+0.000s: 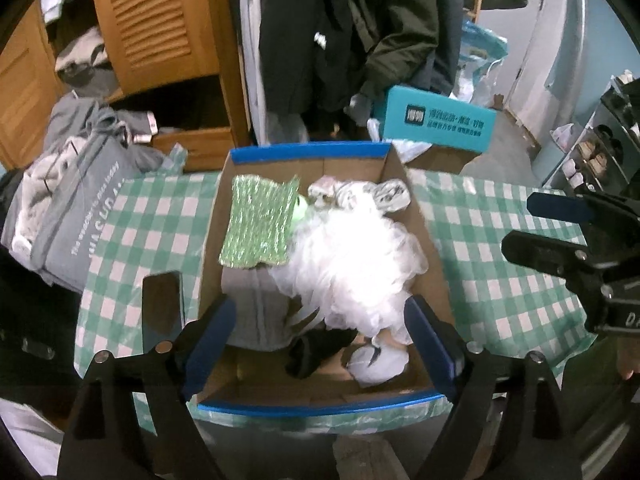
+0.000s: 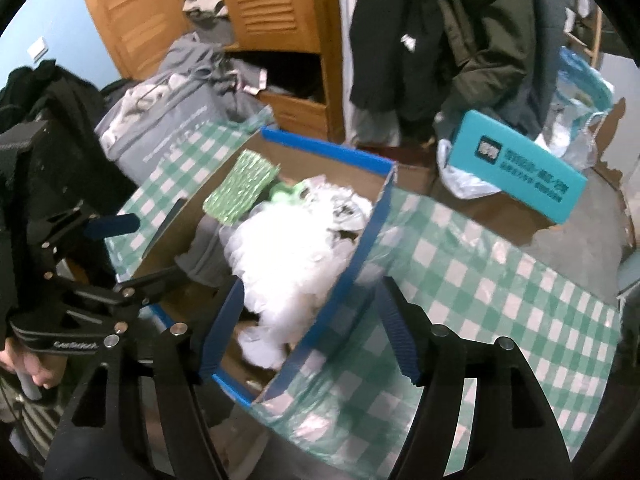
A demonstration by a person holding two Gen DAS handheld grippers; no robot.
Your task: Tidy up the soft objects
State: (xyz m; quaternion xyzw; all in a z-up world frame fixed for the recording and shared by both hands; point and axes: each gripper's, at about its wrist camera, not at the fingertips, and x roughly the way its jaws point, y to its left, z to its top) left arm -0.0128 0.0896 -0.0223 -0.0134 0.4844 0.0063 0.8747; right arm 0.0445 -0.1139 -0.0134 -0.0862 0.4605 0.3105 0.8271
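An open cardboard box with blue-taped rims [image 1: 312,151] [image 2: 370,236] sits on a green-and-white checked tablecloth [image 1: 500,248] [image 2: 500,280]. Inside lie a green glittery cloth [image 1: 260,226] [image 2: 242,188], a white mesh bath pouf [image 1: 352,256] [image 2: 280,256], a grey garment [image 1: 256,308], a black sock [image 1: 316,348] and white socks [image 1: 378,364]. My left gripper [image 1: 320,344] is open and empty over the box's near end. My right gripper [image 2: 312,332] is open and empty, its fingers either side of the box's right wall; it also shows in the left wrist view [image 1: 548,228].
Grey folded clothes [image 1: 68,208] [image 2: 160,120] lie at the table's left. A dark phone [image 1: 162,304] lies left of the box. A teal box [image 1: 436,122] [image 2: 516,168], plastic bags, hanging dark coats and a wooden wardrobe stand beyond the table.
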